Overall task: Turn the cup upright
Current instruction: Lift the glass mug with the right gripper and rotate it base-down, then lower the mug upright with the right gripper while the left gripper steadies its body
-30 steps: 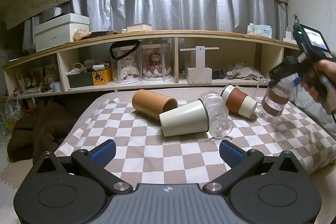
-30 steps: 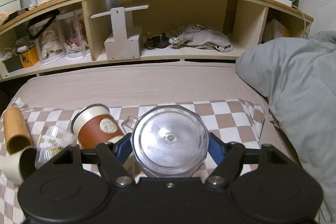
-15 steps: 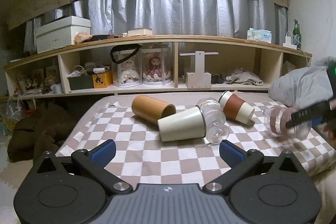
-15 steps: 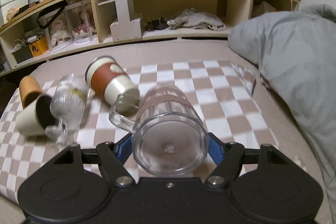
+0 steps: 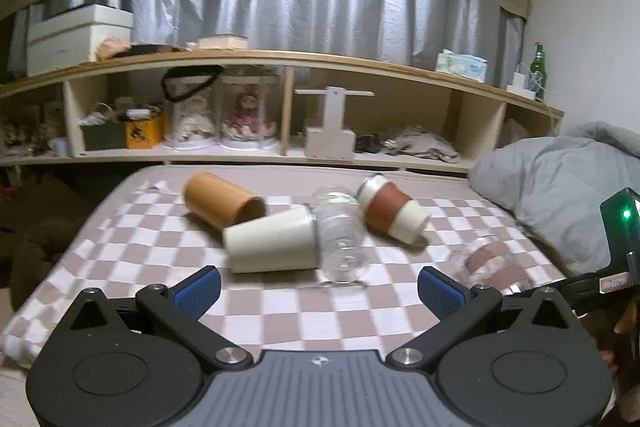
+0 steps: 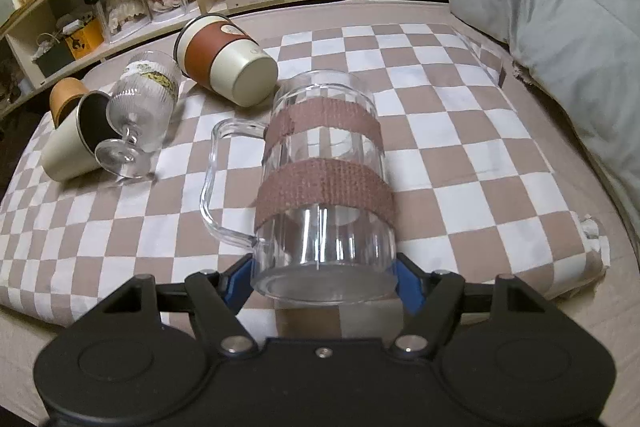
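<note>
My right gripper (image 6: 324, 281) is shut on the base of a clear glass mug (image 6: 324, 187) with two brown bands, handle to the left. The mug tilts away from the camera over the checkered cloth (image 6: 460, 131). It shows blurred at the right in the left wrist view (image 5: 494, 261). My left gripper (image 5: 320, 285) is open and empty, held back over the cloth's near edge. Lying on their sides are a cream cup (image 5: 272, 241), a stemmed glass (image 5: 340, 239), a tan cup (image 5: 222, 201) and a cream cup with a brown sleeve (image 5: 390, 213).
A grey duvet (image 6: 560, 27) lies along the right side of the bed. A long wooden shelf (image 5: 280, 99) with boxes, doll cases and clutter runs behind the bed. The lying cups cluster left of the mug (image 6: 132, 115).
My right gripper has lowered and pitched the mug from pointing its base at the camera toward standing over the cloth. The left gripper has shifted slightly; the lying cups have not moved.
</note>
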Motion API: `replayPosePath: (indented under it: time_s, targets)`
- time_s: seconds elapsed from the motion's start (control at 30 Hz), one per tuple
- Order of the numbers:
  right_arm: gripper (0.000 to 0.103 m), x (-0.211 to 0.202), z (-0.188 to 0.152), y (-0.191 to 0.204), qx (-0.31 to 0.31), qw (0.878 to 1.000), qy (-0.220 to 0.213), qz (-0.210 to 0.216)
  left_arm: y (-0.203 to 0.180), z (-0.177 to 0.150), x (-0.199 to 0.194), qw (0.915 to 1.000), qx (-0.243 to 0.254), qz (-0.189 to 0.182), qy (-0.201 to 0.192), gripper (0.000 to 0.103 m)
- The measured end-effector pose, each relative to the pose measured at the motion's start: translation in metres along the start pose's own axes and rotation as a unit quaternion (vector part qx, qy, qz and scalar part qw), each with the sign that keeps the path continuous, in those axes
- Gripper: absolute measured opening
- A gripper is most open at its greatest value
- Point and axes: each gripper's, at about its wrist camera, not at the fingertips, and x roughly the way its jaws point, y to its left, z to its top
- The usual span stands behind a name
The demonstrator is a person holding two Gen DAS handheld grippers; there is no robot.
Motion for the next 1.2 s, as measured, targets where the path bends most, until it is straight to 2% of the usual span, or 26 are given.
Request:
replayPosePath:
  time_s: [0.1, 0.3, 0.47, 0.7, 0.9, 0.97, 1.03, 1.2]
  targets:
    - [0.081, -0.008, -0.001, -0.007, 0.013, 0.999, -0.013, 0.028, -0.011, 0.003, 0.010, 0.9998, -0.004, -0.017, 0.011, 0.102]
    - [0.082, -0.025, 0.005, -0.027, 0.060, 0.994, -0.048, 0.071, -0.036, -0.001, 0.036, 0.9961, -0.024, -0.067, 0.051, 0.100]
    - [0.082, -0.027, 0.015, -0.046, 0.106, 0.985, -0.067, 0.118, -0.059, -0.004, 0.070, 0.9864, -0.047, -0.121, 0.100, 0.090]
    - [0.082, -0.020, 0.030, -0.063, 0.141, 0.976, -0.081, 0.148, -0.091, -0.008, 0.118, 0.9699, -0.085, -0.166, 0.156, 0.083]
    - [0.082, -0.005, 0.058, -0.065, 0.130, 0.974, -0.062, 0.176, -0.113, -0.009, 0.145, 0.9670, -0.074, -0.167, 0.178, 0.082]
    - [0.082, 0.003, 0.065, -0.064, 0.125, 0.973, -0.051, 0.187, -0.117, -0.011, 0.151, 0.9648, -0.070, -0.169, 0.189, 0.075]
    - [0.082, 0.010, 0.072, -0.061, 0.118, 0.974, -0.041, 0.186, -0.119, -0.014, 0.154, 0.9612, -0.068, -0.175, 0.202, 0.072]
    - [0.085, 0.031, 0.088, -0.060, 0.119, 0.972, -0.009, 0.204, -0.117, -0.017, 0.152, 0.9612, -0.062, -0.181, 0.198, 0.072]
